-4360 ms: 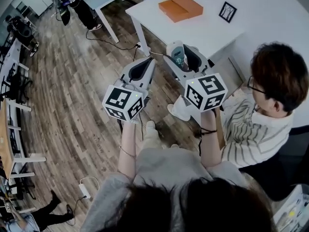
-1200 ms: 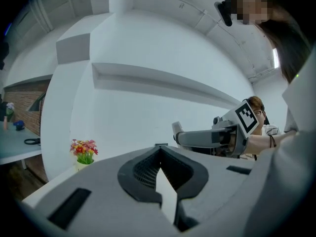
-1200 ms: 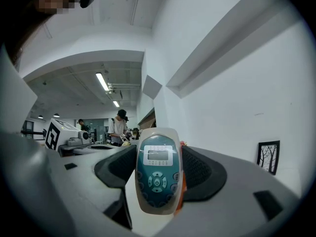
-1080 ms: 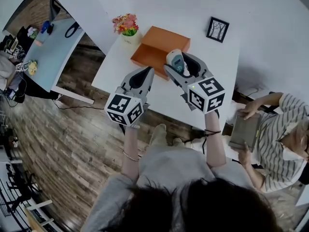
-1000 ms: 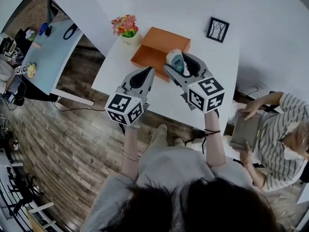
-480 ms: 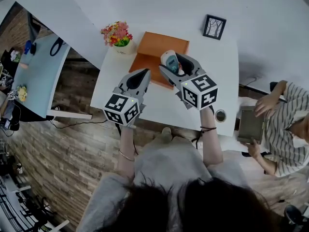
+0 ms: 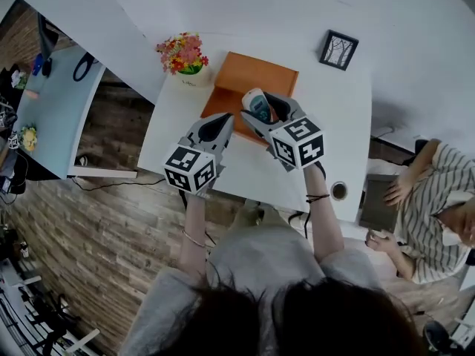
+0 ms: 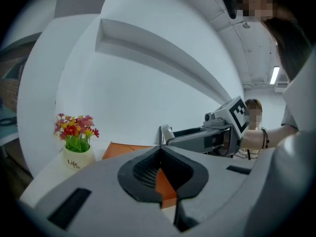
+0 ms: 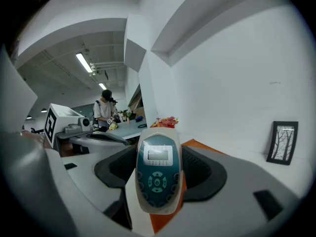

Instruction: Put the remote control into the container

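A white and teal remote control [image 9: 158, 174] with a small screen stands upright between the jaws of my right gripper [image 7: 256, 110], which is shut on it; in the head view the remote control [image 7: 257, 104] hangs over the near edge of the orange container [image 7: 256, 76]. That flat orange container [image 9: 197, 144] lies on the white table [image 7: 326, 124]. My left gripper [image 7: 215, 128] is shut and holds nothing, just left of the right one, over the table before the orange container [image 8: 123, 149]. From the left gripper view the right gripper [image 8: 165, 132] shows at the right.
A white pot of flowers [image 7: 182, 54] stands left of the container, and the flowers [image 8: 76, 132] show in the left gripper view. A small black picture frame [image 7: 339, 49] stands at the back right. A person in a striped shirt [image 7: 438, 213] sits right of the table. A blue table [image 7: 52, 95] is at the left.
Both grippers have come from over the floor to over the white table. In the last half second the right gripper carried the remote further toward the orange container.
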A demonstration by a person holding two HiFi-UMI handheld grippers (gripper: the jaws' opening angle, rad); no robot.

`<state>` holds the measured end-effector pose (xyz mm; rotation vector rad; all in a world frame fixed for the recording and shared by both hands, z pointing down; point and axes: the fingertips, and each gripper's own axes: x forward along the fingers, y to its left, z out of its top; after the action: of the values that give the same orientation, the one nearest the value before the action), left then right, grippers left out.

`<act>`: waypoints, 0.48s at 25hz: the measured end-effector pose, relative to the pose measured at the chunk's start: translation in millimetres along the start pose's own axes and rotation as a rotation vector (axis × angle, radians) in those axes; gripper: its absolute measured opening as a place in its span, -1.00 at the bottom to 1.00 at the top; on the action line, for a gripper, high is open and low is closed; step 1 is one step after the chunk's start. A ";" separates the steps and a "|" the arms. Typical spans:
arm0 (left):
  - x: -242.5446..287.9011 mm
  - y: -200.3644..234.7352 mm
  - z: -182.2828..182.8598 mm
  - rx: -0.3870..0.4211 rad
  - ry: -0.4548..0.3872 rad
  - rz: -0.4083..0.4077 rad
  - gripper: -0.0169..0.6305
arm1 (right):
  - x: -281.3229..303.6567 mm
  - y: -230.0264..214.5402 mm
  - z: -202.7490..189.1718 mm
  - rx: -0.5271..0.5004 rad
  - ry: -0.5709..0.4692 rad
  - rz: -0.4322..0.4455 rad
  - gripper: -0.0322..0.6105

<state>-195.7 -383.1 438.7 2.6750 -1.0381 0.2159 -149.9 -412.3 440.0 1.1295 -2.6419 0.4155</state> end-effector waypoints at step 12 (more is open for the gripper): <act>11.3 32.0 -35.5 -0.078 0.053 0.053 -0.94 | 65.2 -7.9 -52.5 -0.018 0.218 0.056 -0.01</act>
<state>-210.6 -402.6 481.2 2.5608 -1.0799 0.2498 -182.5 -442.5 511.4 0.9477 -2.4865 0.4942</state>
